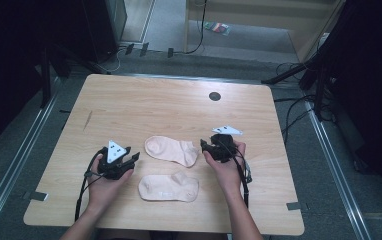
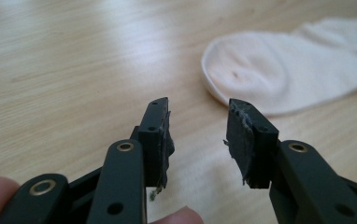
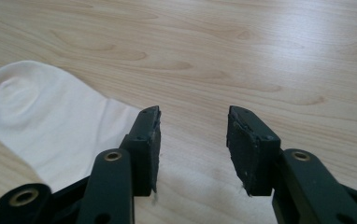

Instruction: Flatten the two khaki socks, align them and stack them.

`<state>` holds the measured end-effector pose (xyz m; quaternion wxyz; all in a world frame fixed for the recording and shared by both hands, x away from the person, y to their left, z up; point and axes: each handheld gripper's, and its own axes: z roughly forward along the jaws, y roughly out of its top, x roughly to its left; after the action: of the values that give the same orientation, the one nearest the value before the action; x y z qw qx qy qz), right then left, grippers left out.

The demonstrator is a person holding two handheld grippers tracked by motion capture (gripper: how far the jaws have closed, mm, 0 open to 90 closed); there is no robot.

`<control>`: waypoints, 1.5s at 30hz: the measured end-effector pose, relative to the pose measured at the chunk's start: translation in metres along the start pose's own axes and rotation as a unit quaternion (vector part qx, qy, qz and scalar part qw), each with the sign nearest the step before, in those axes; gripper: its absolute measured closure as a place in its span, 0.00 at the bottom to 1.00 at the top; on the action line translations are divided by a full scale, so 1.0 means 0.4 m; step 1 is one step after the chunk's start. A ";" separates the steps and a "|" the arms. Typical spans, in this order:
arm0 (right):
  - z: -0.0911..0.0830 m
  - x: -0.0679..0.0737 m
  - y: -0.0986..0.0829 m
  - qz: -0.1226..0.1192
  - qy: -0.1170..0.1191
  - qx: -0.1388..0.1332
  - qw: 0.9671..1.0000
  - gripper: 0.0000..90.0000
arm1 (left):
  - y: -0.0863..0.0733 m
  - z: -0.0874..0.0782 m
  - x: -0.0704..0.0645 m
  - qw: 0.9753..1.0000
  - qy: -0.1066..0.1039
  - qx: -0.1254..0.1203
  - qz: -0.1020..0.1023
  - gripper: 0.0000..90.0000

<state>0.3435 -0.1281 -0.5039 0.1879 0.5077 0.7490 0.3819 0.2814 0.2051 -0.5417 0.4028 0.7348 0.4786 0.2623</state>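
Nearest in the high view: forearms, then left gripper [image 1: 131,159] and right gripper [image 1: 203,145], both held low over the wooden surface [image 1: 144,100]. Between them, far sock [image 1: 172,150] and near sock [image 1: 168,188], flat and apart.

In the left gripper view: fingers [image 2: 157,135] parted wide, holding nothing; sock toe [image 2: 260,74] just beyond, right.

In the right gripper view: fingers [image 3: 145,144] wide apart, empty; sock [image 3: 46,121] at left, beside the left finger.
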 end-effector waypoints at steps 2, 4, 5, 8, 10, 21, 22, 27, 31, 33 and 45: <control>-0.006 0.003 -0.013 0.008 0.009 -0.002 1.000 0.65 | 0.020 0.012 0.012 1.000 -0.009 -0.005 -0.026 0.68; -0.009 0.007 -0.031 0.035 0.032 -0.002 0.999 0.65 | 0.039 0.029 0.021 0.999 -0.022 -0.009 -0.048 0.68; -0.007 0.008 -0.036 0.040 0.035 -0.002 0.999 0.65 | 0.057 0.050 0.030 0.997 -0.030 0.001 -0.064 0.68; -0.002 0.009 -0.043 0.054 0.041 0.002 0.998 0.64 | 0.071 0.071 0.038 0.996 -0.036 0.008 -0.079 0.68; 0.006 0.011 -0.048 0.073 0.054 0.006 0.996 0.63 | 0.085 0.094 0.042 0.995 -0.046 0.024 -0.090 0.68; 0.048 0.033 -0.056 0.082 0.060 0.044 0.994 0.88 | 0.085 0.138 0.024 0.992 -0.068 0.070 -0.082 1.00; 0.048 0.033 -0.056 0.082 0.060 0.044 0.994 0.88 | 0.085 0.138 0.024 0.992 -0.068 0.070 -0.082 1.00; 0.049 0.035 -0.058 0.061 0.035 0.035 0.997 0.98 | 0.081 0.133 0.015 0.992 -0.078 0.086 -0.050 1.00; 0.036 0.037 -0.053 0.044 0.025 0.010 0.999 0.99 | 0.086 0.113 0.015 0.993 -0.082 0.074 -0.048 1.00; 0.031 0.038 -0.051 0.041 0.025 0.004 0.999 0.99 | 0.088 0.105 0.014 0.993 -0.081 0.069 -0.049 1.00; -0.052 0.048 -0.039 0.027 0.039 -0.038 0.998 0.99 | 0.112 -0.012 -0.009 0.993 -0.106 0.023 -0.050 1.00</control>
<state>0.3119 -0.1216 -0.5005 0.1670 0.5047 0.7269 0.4348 0.2982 0.1939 -0.5015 0.4468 0.7424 0.4755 0.1517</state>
